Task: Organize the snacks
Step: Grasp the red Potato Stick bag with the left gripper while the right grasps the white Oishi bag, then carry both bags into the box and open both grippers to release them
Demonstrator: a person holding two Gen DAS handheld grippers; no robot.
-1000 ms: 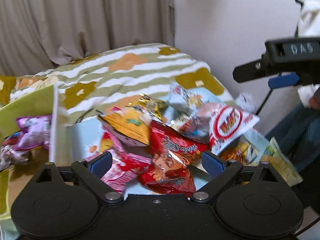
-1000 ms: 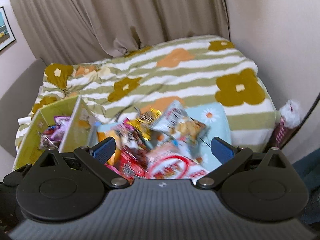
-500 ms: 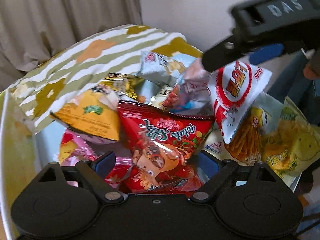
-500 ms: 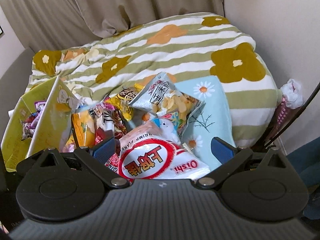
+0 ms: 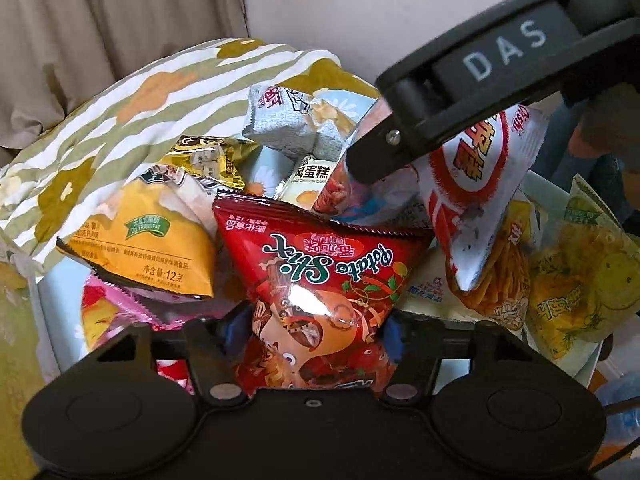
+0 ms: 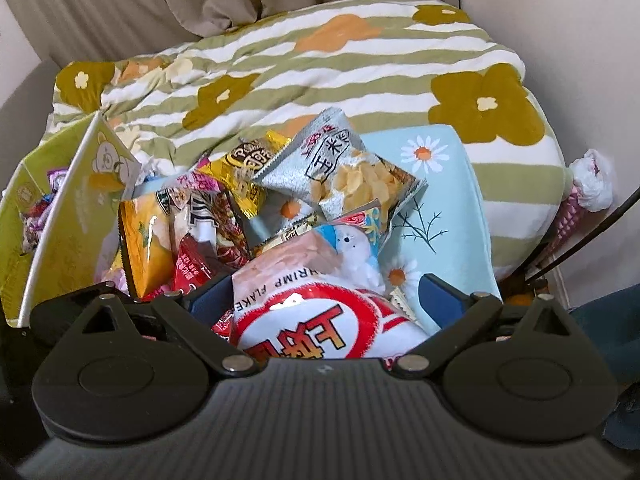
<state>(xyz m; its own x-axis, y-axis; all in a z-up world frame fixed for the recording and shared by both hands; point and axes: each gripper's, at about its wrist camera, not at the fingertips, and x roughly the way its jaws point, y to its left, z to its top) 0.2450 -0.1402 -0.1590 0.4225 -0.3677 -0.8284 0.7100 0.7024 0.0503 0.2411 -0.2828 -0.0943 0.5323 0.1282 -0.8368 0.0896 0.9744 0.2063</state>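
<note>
The left gripper (image 5: 314,334) has just been closing; its pads now squeeze the red chip bag (image 5: 324,280), ready to lift it. The shiny, puffy bag lies atop the snack pile on the bed. At 2 o'clock, the right gripper (image 6: 324,300) is wide open around the white shrimp bag (image 6: 304,320).

Bed with green-striped floral quilt (image 6: 320,64), pale blue daisy cloth (image 6: 444,184) on it, snack packets (image 6: 340,168) heaped on cloth

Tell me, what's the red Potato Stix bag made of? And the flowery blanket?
Red Potato Stix bag: probably thin plastic film, glossy; a bright glare spot and crinkles show. Flowery blanket: looks like soft woven cloth, matte, with puffy folds and no shine.
</note>
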